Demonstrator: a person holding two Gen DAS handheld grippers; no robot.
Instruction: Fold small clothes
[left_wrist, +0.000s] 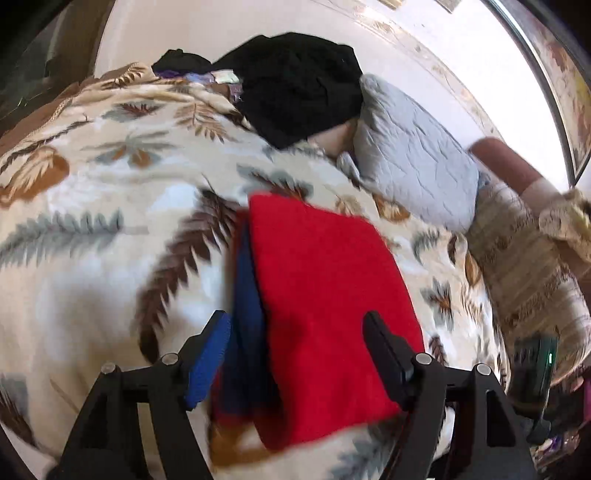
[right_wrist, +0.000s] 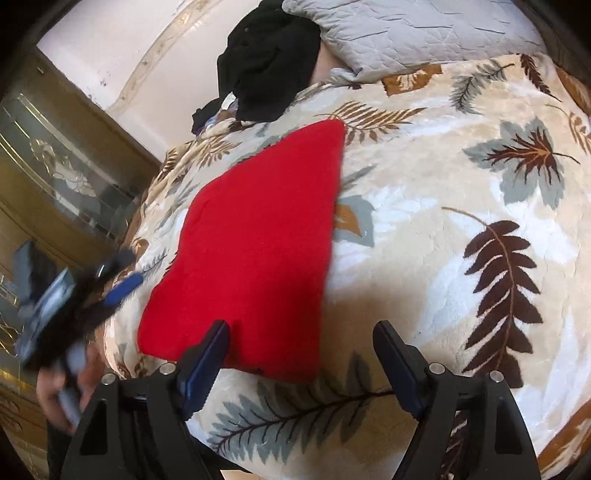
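Note:
A folded red garment (left_wrist: 325, 295) with a blue layer (left_wrist: 245, 295) showing along its left edge lies flat on the leaf-patterned blanket (left_wrist: 110, 192). My left gripper (left_wrist: 297, 325) is open and empty, its fingers just above the garment's near end. In the right wrist view the same red garment (right_wrist: 258, 236) lies on the blanket (right_wrist: 443, 229). My right gripper (right_wrist: 301, 332) is open and empty above the garment's near right corner. The left gripper (right_wrist: 122, 284) shows blurred at the left, beside the garment.
A black clothes pile (left_wrist: 295, 85) sits at the far end of the bed, beside a grey quilted pillow (left_wrist: 413, 155). A patterned pillow (left_wrist: 524, 258) lies at the right. A wooden cabinet with glass doors (right_wrist: 55, 177) stands left of the bed.

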